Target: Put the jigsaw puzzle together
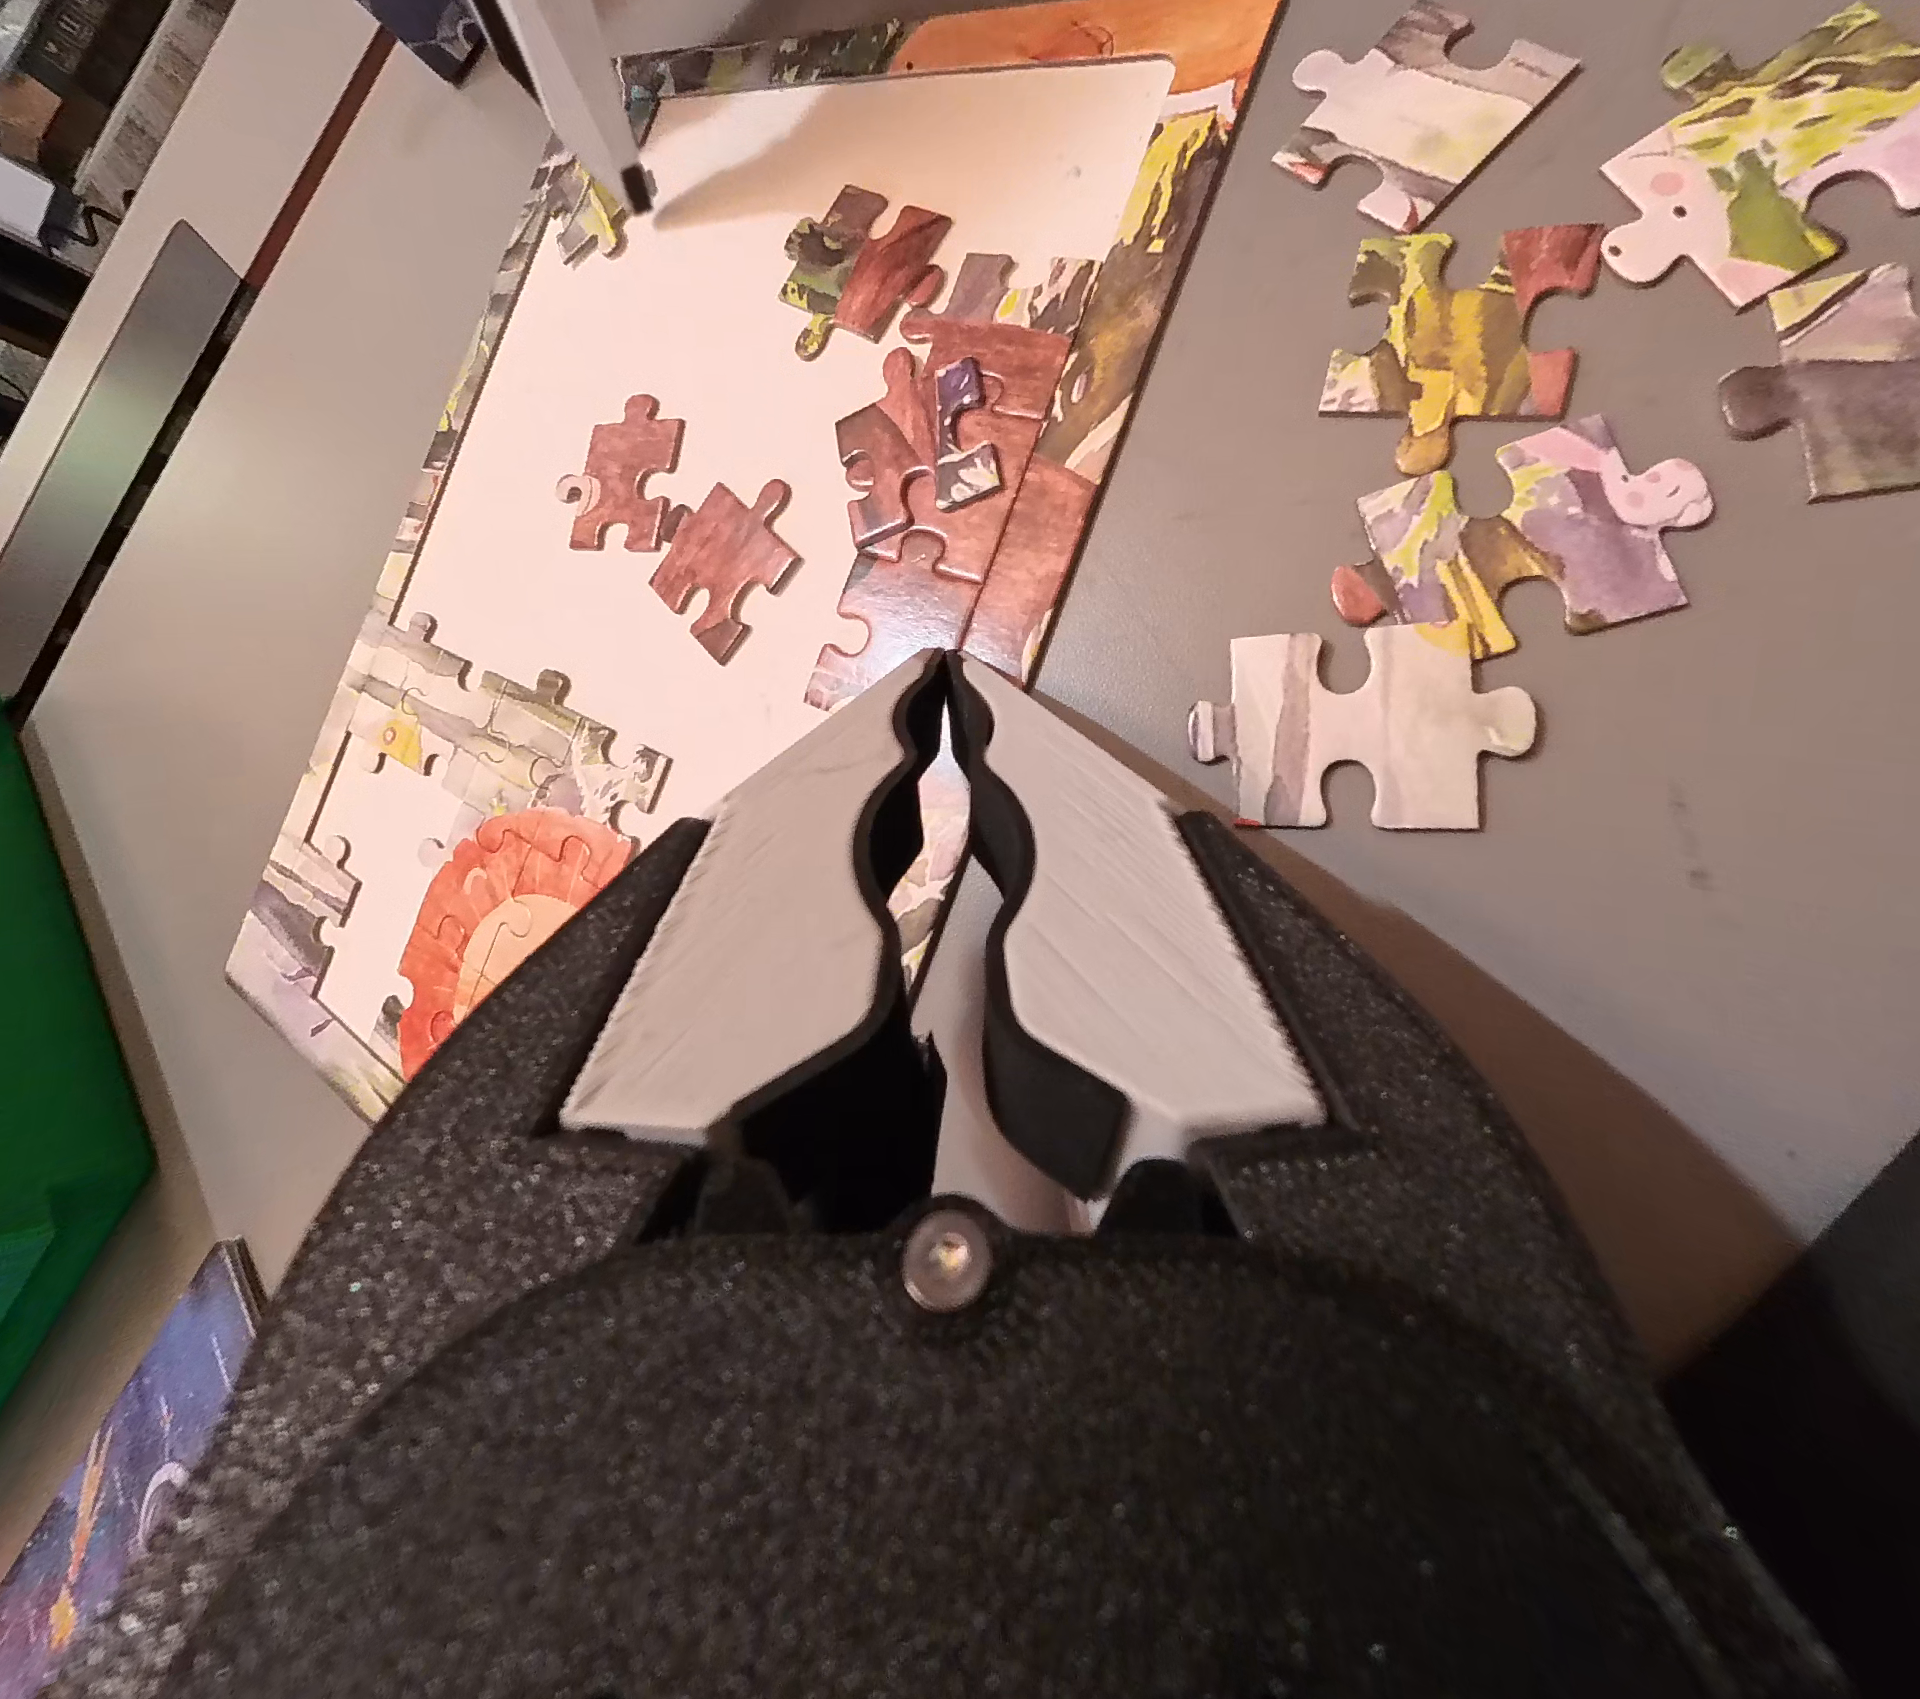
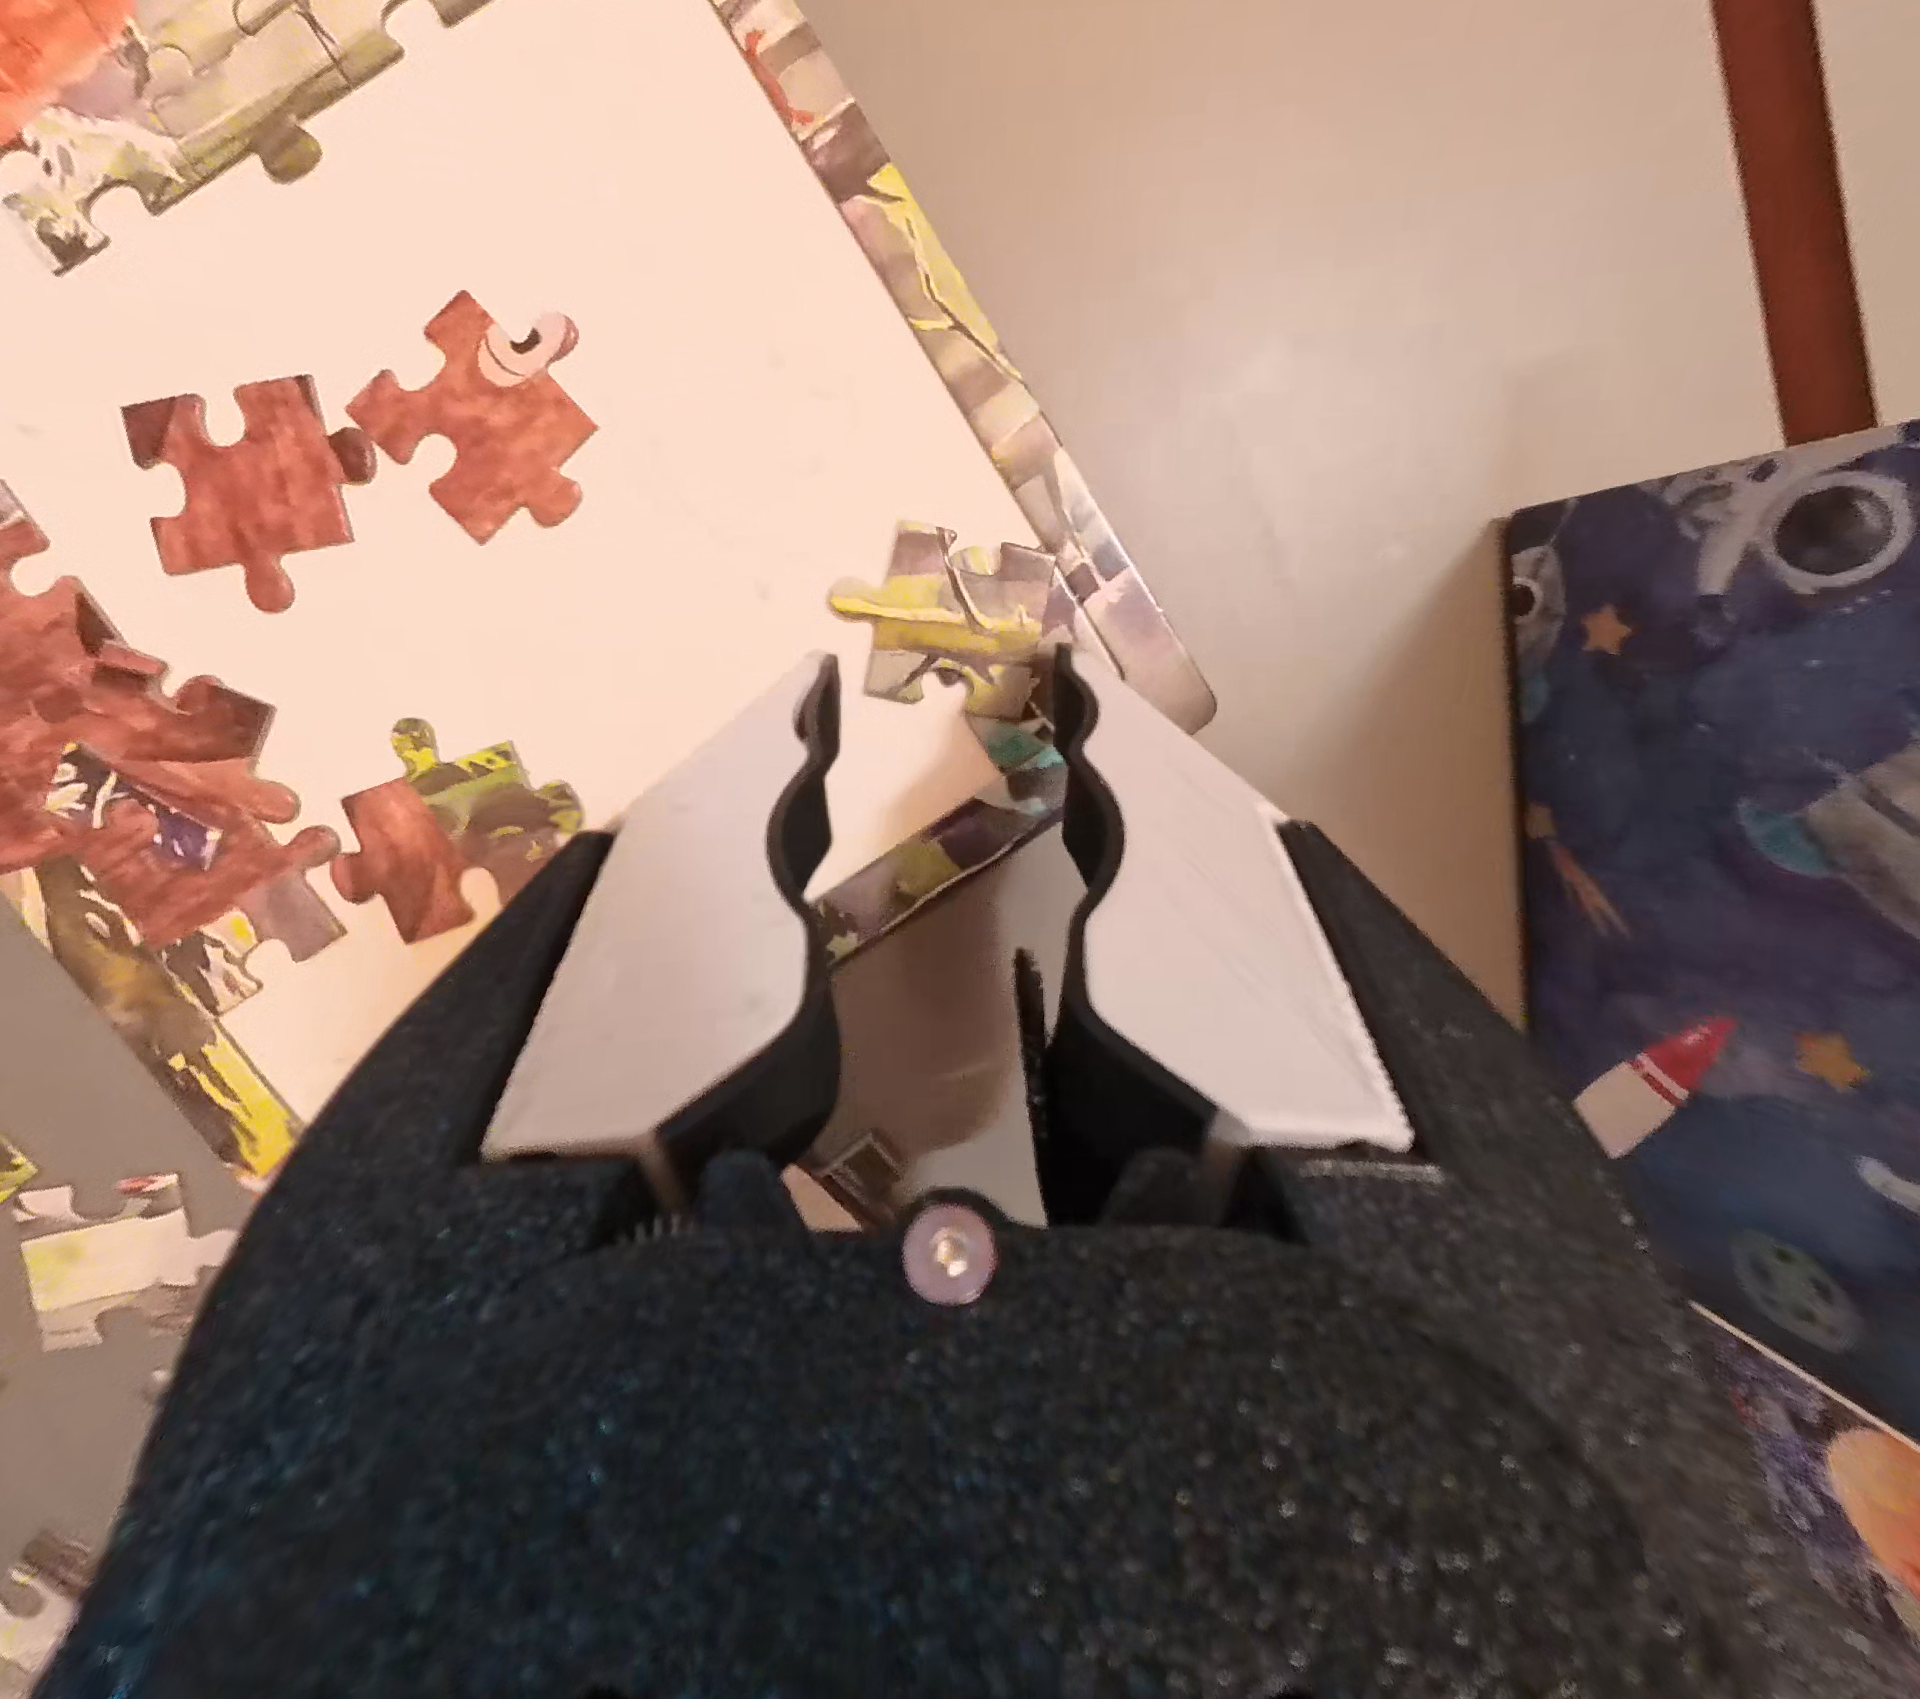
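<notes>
Going left to right from the left tongs: off to their left is the finished corner of the puzzle, the orange sun with grey pieces around it, sitting in the tray. Ahead and a bit left, two brown pieces lie loose on the bare white middle. Dead ahead of the tips there's a brown pile, several pieces stacked crooked against the tray's inner edge. To the right, out on the grey table, is the loose lot, with a pale piece nearest.

The left tongs are pinched together at the tips with nothing between them that I can see, hovering over the near tray edge.

The right tongs are spread apart and empty, tips just at a yellow-grey piece that sits tilted against the tray's corner frame. One jaw looks close to touching it, but I can't tell for sure. Right of them is a dark blue space box.

What I'd worry about:
- That corner piece is cocked up on the frame. Clamp it at an angle and it'll probably pop out or flip.
- Flat cardboard on a slick tray tends to slide instead of lifting.
- Sweeping the left tongs forward could plough the brown pile or bump the joined sun corner apart.
- Leaning on the rim could shift the whole tray.
</notes>
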`<state>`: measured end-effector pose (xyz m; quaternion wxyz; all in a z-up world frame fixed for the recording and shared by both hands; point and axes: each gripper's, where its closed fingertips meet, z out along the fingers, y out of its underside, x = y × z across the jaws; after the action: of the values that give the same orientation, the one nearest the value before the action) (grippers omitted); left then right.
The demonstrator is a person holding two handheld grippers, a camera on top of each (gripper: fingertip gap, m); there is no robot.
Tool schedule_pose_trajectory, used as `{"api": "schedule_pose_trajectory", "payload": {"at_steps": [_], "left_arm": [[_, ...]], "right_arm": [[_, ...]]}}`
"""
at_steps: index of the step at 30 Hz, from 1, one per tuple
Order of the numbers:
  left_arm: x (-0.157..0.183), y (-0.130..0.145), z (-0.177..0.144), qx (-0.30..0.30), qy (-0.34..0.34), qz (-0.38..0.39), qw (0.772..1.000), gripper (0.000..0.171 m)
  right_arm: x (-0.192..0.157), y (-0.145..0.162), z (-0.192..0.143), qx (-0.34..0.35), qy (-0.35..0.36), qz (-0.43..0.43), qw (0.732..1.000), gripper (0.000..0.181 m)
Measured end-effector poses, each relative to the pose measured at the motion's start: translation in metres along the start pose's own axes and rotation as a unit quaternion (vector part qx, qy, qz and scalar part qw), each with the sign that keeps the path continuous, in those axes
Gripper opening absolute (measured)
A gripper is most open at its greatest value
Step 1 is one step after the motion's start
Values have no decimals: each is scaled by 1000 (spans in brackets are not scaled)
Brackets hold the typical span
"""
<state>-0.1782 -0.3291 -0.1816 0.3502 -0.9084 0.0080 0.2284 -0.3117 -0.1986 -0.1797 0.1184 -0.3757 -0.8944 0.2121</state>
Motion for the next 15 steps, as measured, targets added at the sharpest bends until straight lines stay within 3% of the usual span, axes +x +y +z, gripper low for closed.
{"api": "schedule_pose_trajectory", "payload": {"at_steps": [6, 8, 15], "left_arm": [[0, 0, 0, 0, 0, 0, 1000, 0], [0, 0, 0, 0, 0, 0, 1000, 0], [0, 0, 0, 1, 0, 1, 1000, 0]], "right_arm": [[1, 0, 4, -20, -21, 30, 999, 40], [4, 2, 3, -33, -9, 14, 999, 30], [2, 1, 0, -66, -19, -57, 996, 30]]}}
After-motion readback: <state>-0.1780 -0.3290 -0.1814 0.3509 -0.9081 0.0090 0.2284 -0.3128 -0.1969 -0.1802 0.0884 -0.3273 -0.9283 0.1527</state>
